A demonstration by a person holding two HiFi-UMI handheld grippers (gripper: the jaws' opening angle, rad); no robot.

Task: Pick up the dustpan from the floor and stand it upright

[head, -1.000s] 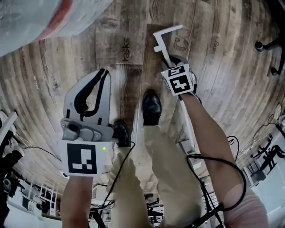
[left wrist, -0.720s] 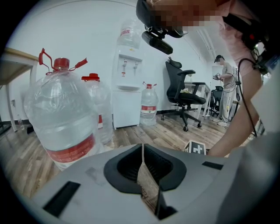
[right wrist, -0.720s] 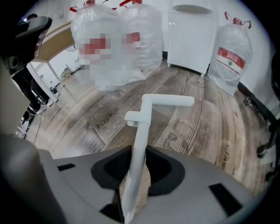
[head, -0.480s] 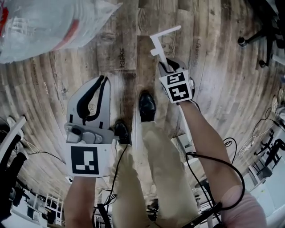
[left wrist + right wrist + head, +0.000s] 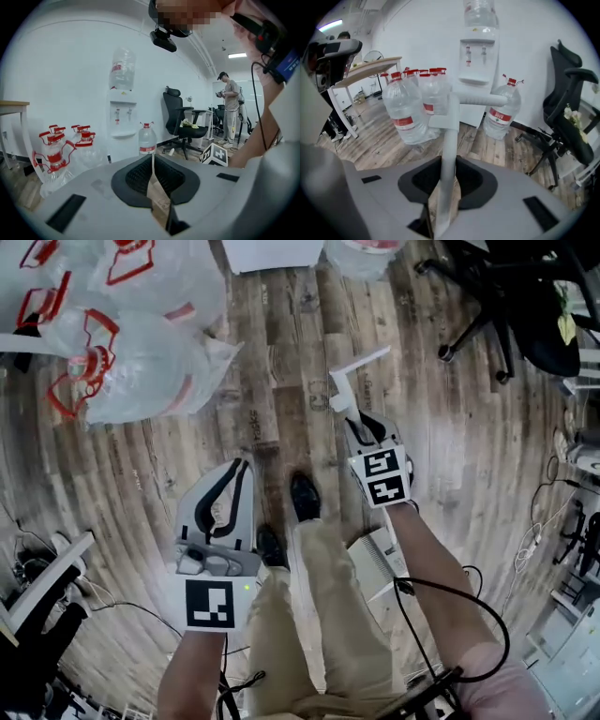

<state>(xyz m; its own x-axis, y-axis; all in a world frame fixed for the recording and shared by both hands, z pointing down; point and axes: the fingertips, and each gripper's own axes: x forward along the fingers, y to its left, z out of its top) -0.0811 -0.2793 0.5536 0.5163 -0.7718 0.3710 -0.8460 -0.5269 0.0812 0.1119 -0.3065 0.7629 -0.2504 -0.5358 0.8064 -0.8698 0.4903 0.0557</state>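
On the wooden floor, far left, lies a clear bag of water bottles with red caps, and a black office chair stands far right. The white dustpan shows its slatted pan near the person's right leg, under the right forearm; whether it touches the floor cannot be told. Its long handle runs away from the person and ends in a crossbar. The right gripper has its jaws clamped on that handle, the shaft squeezed between the dark pads. The left gripper, to the left and nearer, has its jaws pressed together with nothing between them.
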